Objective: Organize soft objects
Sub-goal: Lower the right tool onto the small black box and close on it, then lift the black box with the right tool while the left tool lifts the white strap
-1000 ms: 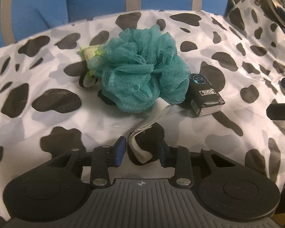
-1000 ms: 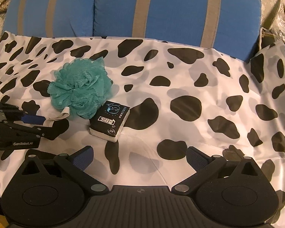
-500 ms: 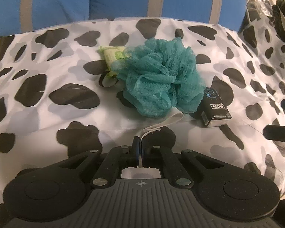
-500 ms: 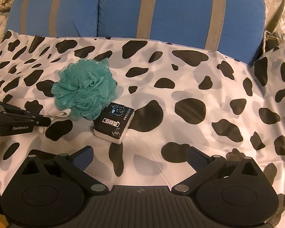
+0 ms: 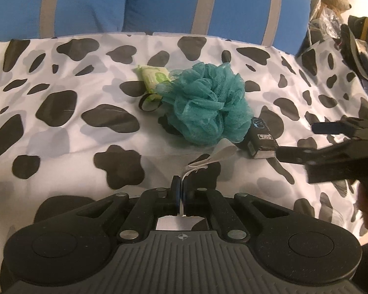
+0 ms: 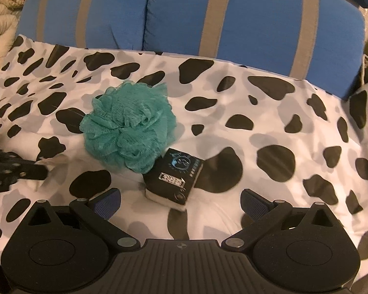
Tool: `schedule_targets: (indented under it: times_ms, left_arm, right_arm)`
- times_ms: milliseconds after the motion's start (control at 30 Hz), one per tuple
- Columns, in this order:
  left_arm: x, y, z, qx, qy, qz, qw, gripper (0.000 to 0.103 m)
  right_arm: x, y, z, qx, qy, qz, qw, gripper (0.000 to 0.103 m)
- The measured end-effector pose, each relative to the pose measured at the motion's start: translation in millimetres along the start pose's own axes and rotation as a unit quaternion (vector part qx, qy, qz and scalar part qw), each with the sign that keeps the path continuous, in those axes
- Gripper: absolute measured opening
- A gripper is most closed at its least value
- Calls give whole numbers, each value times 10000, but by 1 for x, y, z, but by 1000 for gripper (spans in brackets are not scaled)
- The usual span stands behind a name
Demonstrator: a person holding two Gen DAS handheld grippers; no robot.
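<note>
Left tool [image 5: 180, 191] clenching white strap [image 5: 217, 153] of teal mesh loofah [image 5: 208, 105]; pads pinching strap end.

Loofah lying on cow-print cover [image 5: 68, 132], mid scene, strap trailing near toward left tool.

Black tissue pack [image 6: 174, 178] lying just right of loofah, touching its near-right edge.

Green wipes pack [image 5: 153, 77] sitting at loofah's far-left side, partly hidden, possibly touching.

Right tool [image 6: 181, 204] spread wide, released, hovering near tissue pack, pack between its fingers [image 6: 106, 202].

Blue striped cushion [image 6: 184, 12] standing behind, far side.
</note>
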State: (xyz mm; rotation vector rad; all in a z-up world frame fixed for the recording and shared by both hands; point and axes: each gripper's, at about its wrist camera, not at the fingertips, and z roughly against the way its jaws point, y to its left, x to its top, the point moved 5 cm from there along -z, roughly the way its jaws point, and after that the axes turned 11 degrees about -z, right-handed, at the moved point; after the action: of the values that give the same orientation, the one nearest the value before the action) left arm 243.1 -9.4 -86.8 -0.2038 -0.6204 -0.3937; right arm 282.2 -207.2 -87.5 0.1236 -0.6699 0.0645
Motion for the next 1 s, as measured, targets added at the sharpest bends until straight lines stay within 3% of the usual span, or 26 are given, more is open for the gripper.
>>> schedule_targets:
  times_ms: [433,733,867,1000]
  left_arm:
    - [-3,20,22,145,-172,-12,9997,2]
    - [-3,21,24,79,-185,-18,9998,2]
    - [-3,19,24,59,-178,-25,9998,2]
    - [-3,18,24,48,-171,-16,9998,2]
  right_arm:
    - [10,4,-47,-119,293,-446,9985,101]
    - [8,0,-63,-349,539,-605,9961,81]
    - [5,-7,-65,-333,727,-802,9936,52]
    - [4,-12,-60,-314,706,-893,9930,52]
